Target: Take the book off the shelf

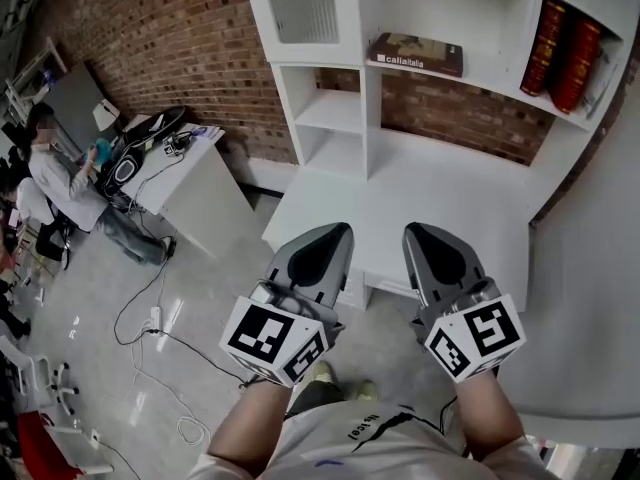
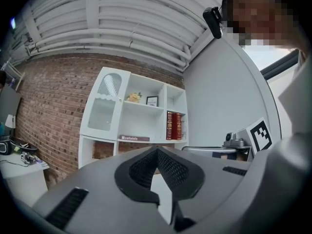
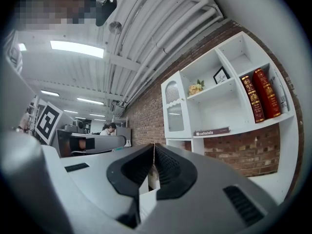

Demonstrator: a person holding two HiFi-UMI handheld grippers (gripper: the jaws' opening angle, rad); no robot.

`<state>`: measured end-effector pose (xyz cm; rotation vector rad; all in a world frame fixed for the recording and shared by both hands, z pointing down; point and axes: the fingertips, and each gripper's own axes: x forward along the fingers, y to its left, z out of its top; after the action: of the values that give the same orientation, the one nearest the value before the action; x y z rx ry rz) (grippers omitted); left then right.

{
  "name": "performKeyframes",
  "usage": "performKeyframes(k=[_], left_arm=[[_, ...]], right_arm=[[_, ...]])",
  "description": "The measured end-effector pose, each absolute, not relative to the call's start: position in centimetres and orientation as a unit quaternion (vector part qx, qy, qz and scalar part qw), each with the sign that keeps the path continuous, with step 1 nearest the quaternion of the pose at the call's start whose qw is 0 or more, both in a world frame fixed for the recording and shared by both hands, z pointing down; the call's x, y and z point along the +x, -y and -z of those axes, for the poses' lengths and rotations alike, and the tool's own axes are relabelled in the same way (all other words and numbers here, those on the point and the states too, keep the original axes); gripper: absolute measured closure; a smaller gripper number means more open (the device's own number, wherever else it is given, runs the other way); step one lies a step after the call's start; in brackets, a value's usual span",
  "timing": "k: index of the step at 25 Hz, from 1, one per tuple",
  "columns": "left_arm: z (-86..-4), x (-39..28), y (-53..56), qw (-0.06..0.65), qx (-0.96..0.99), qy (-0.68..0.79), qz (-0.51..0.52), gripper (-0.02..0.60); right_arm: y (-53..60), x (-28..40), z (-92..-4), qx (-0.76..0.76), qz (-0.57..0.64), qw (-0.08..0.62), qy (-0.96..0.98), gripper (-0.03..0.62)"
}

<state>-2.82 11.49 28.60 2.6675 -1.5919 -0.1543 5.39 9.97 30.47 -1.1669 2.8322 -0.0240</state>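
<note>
A dark book (image 1: 415, 54) lies flat on a middle shelf of the white shelf unit (image 1: 350, 78), well ahead of both grippers. It also shows as a thin dark spine in the left gripper view (image 2: 135, 138) and the right gripper view (image 3: 211, 131). My left gripper (image 1: 345, 226) and right gripper (image 1: 410, 228) hang side by side over the unit's white lower ledge, short of the shelf. Each has its jaws shut with nothing between them, as the left gripper view (image 2: 157, 149) and right gripper view (image 3: 154, 145) show.
Two red books (image 1: 560, 53) stand upright on the shelf right of the flat book. A small picture frame (image 2: 152, 101) and flowers (image 2: 134, 97) sit on an upper shelf. At the left are a cluttered desk (image 1: 190, 183), a seated person (image 1: 60, 168) and floor cables (image 1: 150, 318).
</note>
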Motion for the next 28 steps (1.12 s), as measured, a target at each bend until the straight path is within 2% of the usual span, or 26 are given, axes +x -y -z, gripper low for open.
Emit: performKeyframes(k=[15, 28], left_arm=[[-28.7, -2.1, -2.5, 0.021, 0.88, 0.47, 0.067, 0.571], [-28.8, -5.1, 9.4, 0.016, 0.903, 0.424, 0.074, 0.571]], right_arm=[[-2.7, 5.1, -30.8, -0.413, -0.023, 0.015, -0.91, 0.575], [7.8, 0.7, -31.2, -0.451, -0.079, -0.038, -0.888, 0.574]])
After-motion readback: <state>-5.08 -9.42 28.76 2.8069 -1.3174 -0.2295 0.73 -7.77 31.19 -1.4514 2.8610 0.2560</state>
